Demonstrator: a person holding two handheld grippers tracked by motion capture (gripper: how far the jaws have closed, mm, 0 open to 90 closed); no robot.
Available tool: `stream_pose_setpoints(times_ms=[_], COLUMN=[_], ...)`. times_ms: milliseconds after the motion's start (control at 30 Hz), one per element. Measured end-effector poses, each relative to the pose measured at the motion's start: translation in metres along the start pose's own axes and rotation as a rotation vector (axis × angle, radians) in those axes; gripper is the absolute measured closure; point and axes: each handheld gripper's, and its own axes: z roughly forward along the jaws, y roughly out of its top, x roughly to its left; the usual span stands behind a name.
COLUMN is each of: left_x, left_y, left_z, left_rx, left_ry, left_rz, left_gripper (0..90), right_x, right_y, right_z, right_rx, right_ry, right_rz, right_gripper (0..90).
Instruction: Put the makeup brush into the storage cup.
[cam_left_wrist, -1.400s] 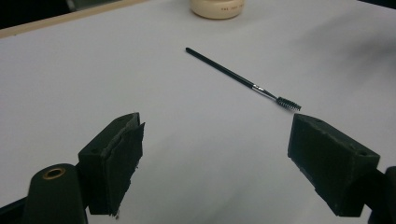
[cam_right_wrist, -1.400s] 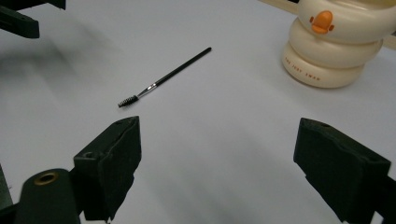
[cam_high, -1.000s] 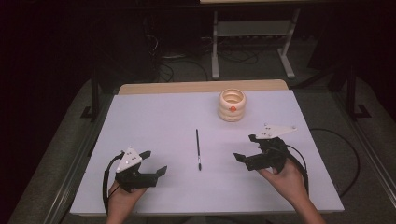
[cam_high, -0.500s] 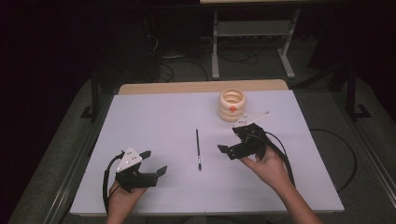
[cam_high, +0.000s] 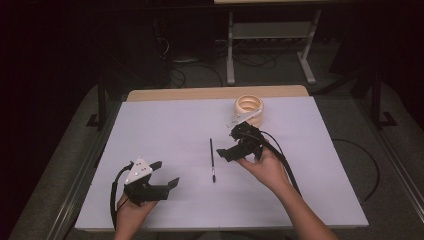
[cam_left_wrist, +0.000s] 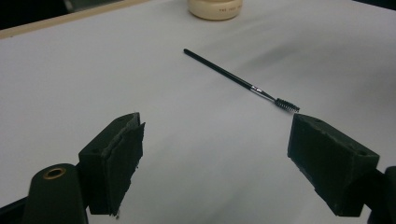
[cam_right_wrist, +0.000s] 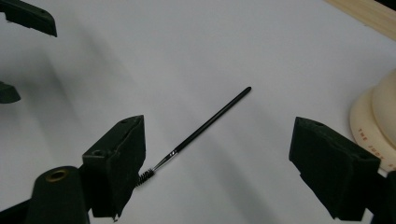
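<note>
A thin black brush (cam_high: 212, 159) with a small bristle tip lies on the white table (cam_high: 165, 125), pointing away from me. My right gripper (cam_high: 227, 142) is open just right of the brush, jaws facing it. In the right gripper view the brush (cam_right_wrist: 210, 119) lies between the wide-apart jaws of that gripper (cam_right_wrist: 217, 163), bristle end beside the left jaw, untouched. My left gripper (cam_high: 167, 173) stays open near the front left, empty. In its own view the left gripper (cam_left_wrist: 215, 163) frames bare table, with the brush (cam_left_wrist: 233, 77) farther off.
A cream round container (cam_high: 248, 107) stands at the back of the table, just behind my right gripper; it also appears as the container (cam_right_wrist: 378, 126) at the right edge and the container (cam_left_wrist: 215, 7) at the top. A wooden strip (cam_high: 215, 93) borders the far edge.
My right gripper has moved left and away from me, from the table's right side up to the brush. The left gripper and the brush have stayed put.
</note>
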Motion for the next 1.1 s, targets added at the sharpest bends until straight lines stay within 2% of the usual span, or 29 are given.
stream_pose_setpoints(times_ms=[167,500,600,633,700,1100], left_x=[0.0,0.0,0.0,0.0,0.0,0.001], left_y=[0.0,0.0,0.0,0.0,0.0,0.0], left_z=[0.0,0.0,0.0,0.001,0.0,0.0], left_rx=[-0.001,-0.003,-0.006,-0.011,-0.004,-0.012], left_ry=[0.0,-0.001,0.0,-0.002,-0.002,-0.002], left_rz=[-0.002,-0.001,-0.004,-0.01,-0.002,0.0], left_gripper=[17.9,17.8,17.9,17.8,17.9,17.9], right_x=[0.0,0.005,0.005,0.004,0.004,0.005], right_y=[0.009,0.021,0.022,0.022,0.021,0.016], right_z=[0.016,0.046,0.052,0.059,0.064,0.092], right_rx=[0.041,0.105,0.125,0.14,0.146,0.227], right_ry=[-0.003,0.019,0.013,0.021,0.028,0.007], right_rz=[0.022,0.036,0.048,0.065,0.069,0.112], right_gripper=[19.9,23.3,24.5,24.9,26.0,32.1])
